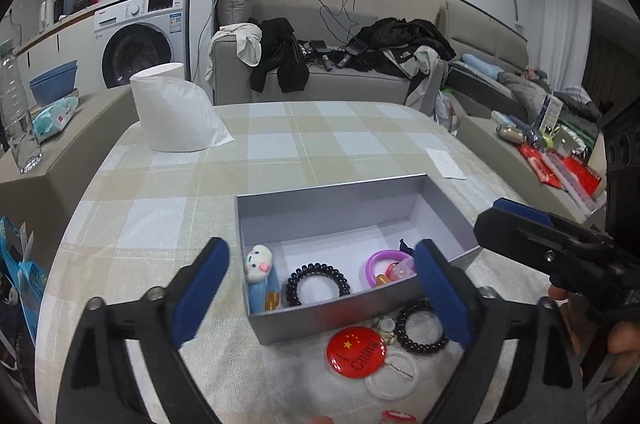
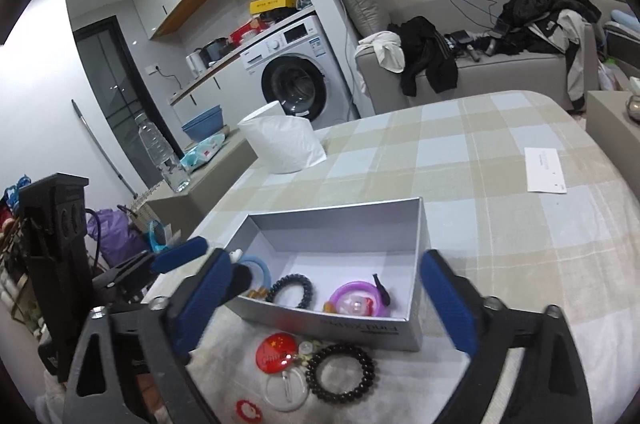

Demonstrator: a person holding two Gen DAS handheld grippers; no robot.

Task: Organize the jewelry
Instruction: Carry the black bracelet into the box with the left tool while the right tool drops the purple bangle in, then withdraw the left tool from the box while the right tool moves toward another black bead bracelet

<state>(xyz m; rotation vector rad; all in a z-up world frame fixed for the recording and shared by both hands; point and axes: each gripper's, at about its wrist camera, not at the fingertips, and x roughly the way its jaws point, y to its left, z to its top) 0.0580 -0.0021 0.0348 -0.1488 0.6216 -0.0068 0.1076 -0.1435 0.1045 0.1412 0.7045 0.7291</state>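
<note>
A grey open box (image 1: 332, 198) stands on the checked tablecloth. Inside lie a plush character clip (image 1: 259, 264), a black spiral hair tie (image 1: 318, 283) and a purple ring (image 1: 383, 260). In front of the box rest a black bead bracelet (image 2: 340, 372), a red China badge (image 2: 278, 348) and a clear round badge cover (image 2: 286, 390). My left gripper (image 1: 322, 290) is open, its blue pads either side of the box's near end, holding nothing. My right gripper (image 2: 326, 300) is open too, straddling the box's near wall (image 2: 360, 328) above the loose pieces.
A toilet roll (image 1: 176, 108) stands at the table's far left and a paper slip (image 2: 546, 170) lies at the far right. A water bottle (image 1: 16, 120) is on the side block to the left. A sofa (image 1: 340, 80) with clothes stands behind the table.
</note>
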